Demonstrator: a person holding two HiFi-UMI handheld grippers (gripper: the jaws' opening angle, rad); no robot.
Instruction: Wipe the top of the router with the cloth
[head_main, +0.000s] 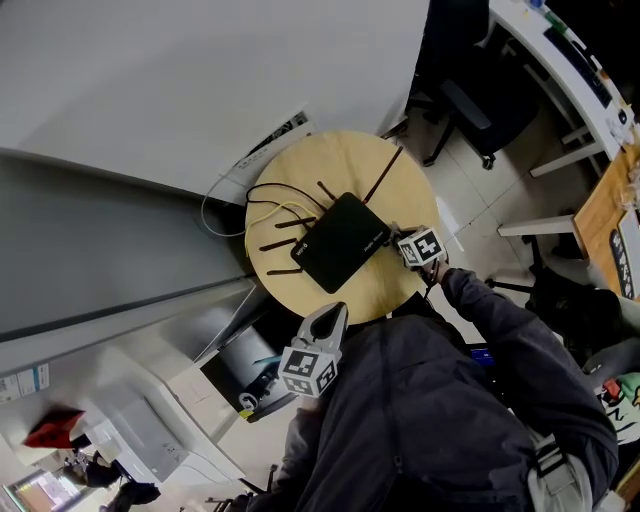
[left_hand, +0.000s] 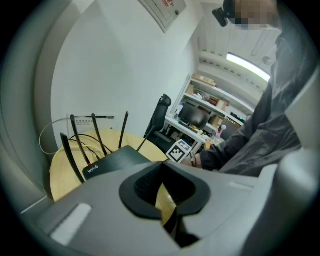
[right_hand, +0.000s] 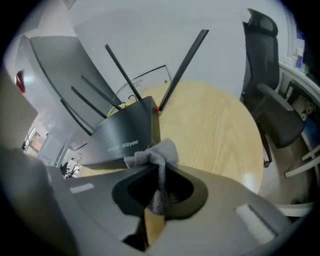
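The cloth (right_hand: 152, 155) is pinched in the closed right gripper (right_hand: 159, 192) just beside a corner of the router (head_main: 343, 240) on the round table (head_main: 330, 160), while the left gripper (left_hand: 165, 200) is held shut and empty, so the unheld router may be pushed aside or its antennas (right_hand: 182, 65) knocked.

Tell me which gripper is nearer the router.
Right. The right gripper, shut on the cloth, is at a corner of the router; the left gripper hangs by the rim of the table, apart from it.

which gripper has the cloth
The right gripper, shut on the grey cloth by the router; the left gripper is shut on nothing.
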